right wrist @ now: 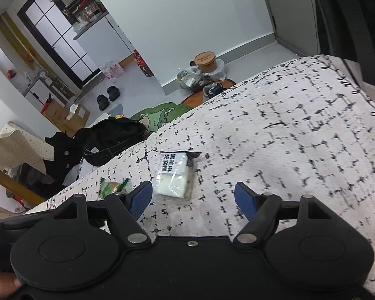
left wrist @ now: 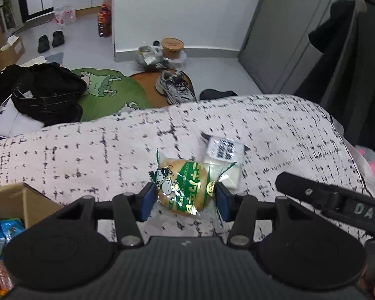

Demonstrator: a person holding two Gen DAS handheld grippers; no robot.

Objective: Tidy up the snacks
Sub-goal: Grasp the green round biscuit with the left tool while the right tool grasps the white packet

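Your left gripper (left wrist: 185,198) has its jaws pinching the green bread packet (left wrist: 185,185) between the blue pads, just above the bed (left wrist: 87,147). Your right gripper (right wrist: 193,200) has its jaws spread wide with nothing between them. The white snack packet (right wrist: 175,177) lies on the bed just past its left pad.

Past the patterned blanket (left wrist: 87,150) we see a green rug (left wrist: 107,92) on the grey floor, with a black bag (left wrist: 47,92) at its left edge. A sneaker (left wrist: 175,87) lies right of the rug, black slippers (left wrist: 50,40) farther off, and a red bottle (left wrist: 104,21) stands against the wall.
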